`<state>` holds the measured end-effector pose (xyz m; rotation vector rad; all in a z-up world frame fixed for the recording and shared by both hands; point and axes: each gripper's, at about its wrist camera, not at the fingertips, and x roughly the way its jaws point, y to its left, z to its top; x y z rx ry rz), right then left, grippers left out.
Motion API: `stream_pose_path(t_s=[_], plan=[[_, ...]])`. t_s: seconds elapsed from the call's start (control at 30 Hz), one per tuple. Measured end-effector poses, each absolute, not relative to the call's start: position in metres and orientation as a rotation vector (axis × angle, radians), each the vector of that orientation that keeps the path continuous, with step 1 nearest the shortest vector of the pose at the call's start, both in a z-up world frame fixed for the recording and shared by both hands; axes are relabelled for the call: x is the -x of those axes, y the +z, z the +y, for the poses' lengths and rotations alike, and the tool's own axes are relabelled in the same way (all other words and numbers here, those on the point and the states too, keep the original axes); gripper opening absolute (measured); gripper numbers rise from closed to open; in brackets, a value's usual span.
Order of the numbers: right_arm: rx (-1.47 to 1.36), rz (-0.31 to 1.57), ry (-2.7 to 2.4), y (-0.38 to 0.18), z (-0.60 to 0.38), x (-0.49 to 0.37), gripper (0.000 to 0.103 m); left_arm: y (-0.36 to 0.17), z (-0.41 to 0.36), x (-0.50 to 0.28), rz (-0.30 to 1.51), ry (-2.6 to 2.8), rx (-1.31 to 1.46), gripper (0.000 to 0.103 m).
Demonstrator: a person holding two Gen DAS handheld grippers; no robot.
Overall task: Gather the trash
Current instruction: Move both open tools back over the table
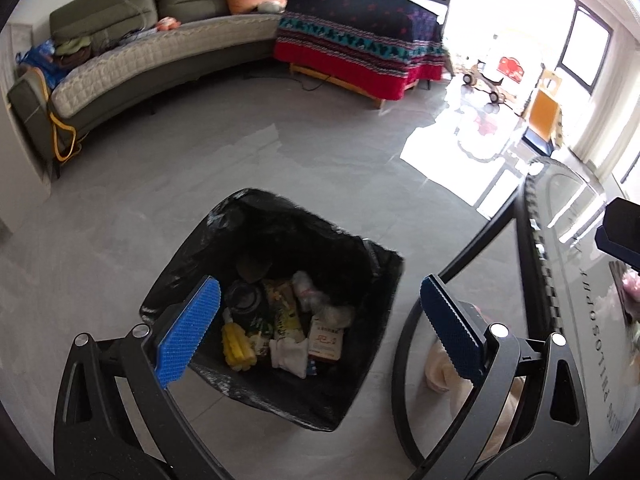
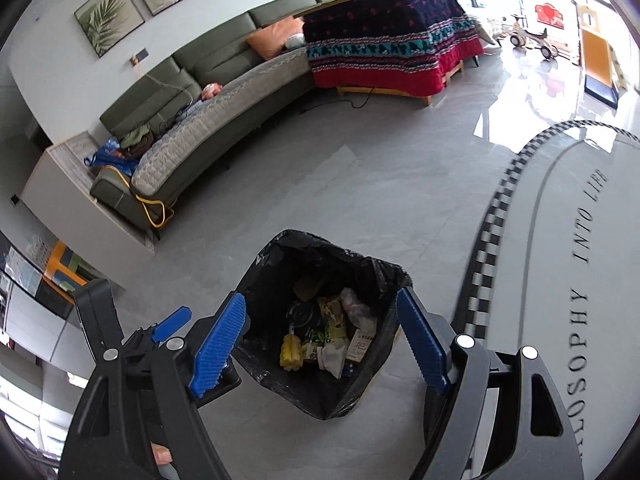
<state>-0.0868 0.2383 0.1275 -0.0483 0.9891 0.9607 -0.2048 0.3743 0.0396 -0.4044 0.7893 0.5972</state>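
Left wrist view: left tongs (image 1: pixel 320 328) hang spread apart, empty, over the black-lined trash bin (image 1: pixel 224 376) on the floor. Right tongs (image 2: pixel 320 344) likewise gape empty above that bin (image 2: pixel 360 392), trash (image 2: pixel 332 344) inside.

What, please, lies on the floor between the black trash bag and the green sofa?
Nothing: in both wrist views only bare grey floor lies between the trash bag and the sofa.
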Motion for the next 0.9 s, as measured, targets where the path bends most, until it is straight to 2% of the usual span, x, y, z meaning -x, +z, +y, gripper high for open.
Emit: stream_pose_path(t_s=[0.47,0.9], plan=[[-0.087,0.950,0.817,0.136,0.125,0.043,0.079,0.075,0.271,0.134,0.771,0.365,0.272,0.097],[-0.180,0.893,0.584,0.139,-0.021,-0.006,0.079,0.085,0.161,0.059,0.775,0.123,0.224,0.097]])
